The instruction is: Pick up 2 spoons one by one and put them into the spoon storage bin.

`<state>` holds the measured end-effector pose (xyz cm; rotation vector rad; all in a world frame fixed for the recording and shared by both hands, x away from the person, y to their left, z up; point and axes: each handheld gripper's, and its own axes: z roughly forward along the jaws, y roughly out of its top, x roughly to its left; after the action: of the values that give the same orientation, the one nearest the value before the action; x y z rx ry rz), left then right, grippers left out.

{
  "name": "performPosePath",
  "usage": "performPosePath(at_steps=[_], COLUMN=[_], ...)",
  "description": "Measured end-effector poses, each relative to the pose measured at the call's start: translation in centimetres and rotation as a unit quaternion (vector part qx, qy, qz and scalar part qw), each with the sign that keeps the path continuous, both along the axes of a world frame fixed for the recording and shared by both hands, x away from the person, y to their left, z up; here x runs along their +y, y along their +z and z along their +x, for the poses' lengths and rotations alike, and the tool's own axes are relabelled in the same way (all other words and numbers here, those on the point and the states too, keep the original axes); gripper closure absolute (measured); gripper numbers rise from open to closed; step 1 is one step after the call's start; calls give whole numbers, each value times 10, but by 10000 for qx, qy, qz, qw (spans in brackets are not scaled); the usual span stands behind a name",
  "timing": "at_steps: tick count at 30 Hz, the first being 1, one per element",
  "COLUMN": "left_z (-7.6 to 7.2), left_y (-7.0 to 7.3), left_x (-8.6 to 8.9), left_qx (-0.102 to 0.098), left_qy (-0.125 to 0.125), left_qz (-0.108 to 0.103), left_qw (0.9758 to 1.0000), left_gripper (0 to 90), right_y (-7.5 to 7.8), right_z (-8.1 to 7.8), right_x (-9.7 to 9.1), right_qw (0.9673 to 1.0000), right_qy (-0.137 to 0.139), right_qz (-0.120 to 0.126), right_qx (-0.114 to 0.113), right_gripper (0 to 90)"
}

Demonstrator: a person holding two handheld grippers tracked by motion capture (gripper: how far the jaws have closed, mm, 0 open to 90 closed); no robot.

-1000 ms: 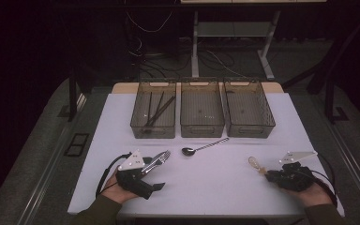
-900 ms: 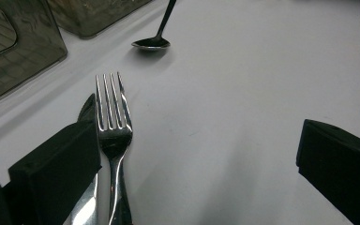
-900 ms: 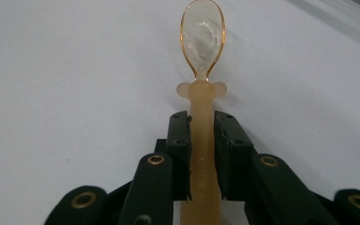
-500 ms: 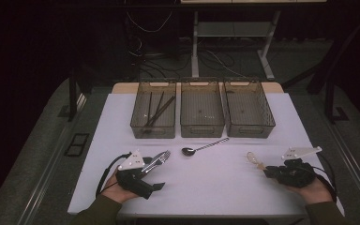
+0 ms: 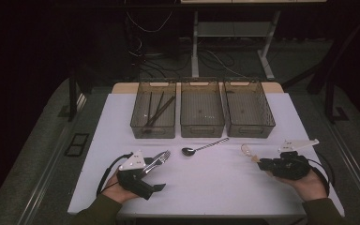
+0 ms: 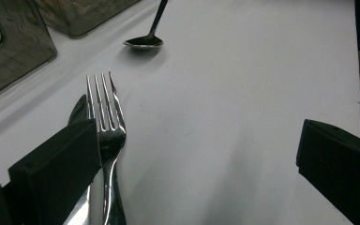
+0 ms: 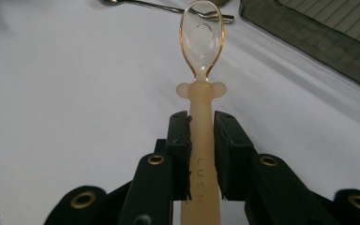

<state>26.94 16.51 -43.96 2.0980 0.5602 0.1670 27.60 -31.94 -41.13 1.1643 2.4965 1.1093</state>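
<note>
- Now our right gripper [image 7: 201, 123] pinches the baby spoon [image 7: 201, 84] by its stiff handle; light, slippery plastic.
- Our left gripper [image 6: 192, 154], jaws spread, flanks the fork [image 6: 105, 117].

Clamped translucent amber spoon [image 7: 201, 93], seemingly level

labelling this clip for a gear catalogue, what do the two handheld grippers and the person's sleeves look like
Both grippers are black and blocky. The left gripper and the right gripper each carry a pale grey three-cornered plate on top and trail a black cable. The right gripper's fingers are flat black pads on arms with brass-coloured rivets. The sleeves are dark olive green.
</note>
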Motion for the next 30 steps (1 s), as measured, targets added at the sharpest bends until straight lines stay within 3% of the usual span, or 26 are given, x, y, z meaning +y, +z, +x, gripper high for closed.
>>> performPosePath(at_steps=[14, 30], left_z=[0, -2], left_y=[1, 2], left_x=[-3, -1], left_qx=[7, -21], left_qy=[52, 39], left_qz=[5, 27], left_qw=[10000, 10000], left_gripper=[0, 0], right_y=[11, 36], right_z=[18, 46], right_x=[15, 40], right_qw=[9997, 9979], right_qy=[75, 125], right_qz=[138, 394], right_qx=[-199, -488], right_gripper=[771, 771])
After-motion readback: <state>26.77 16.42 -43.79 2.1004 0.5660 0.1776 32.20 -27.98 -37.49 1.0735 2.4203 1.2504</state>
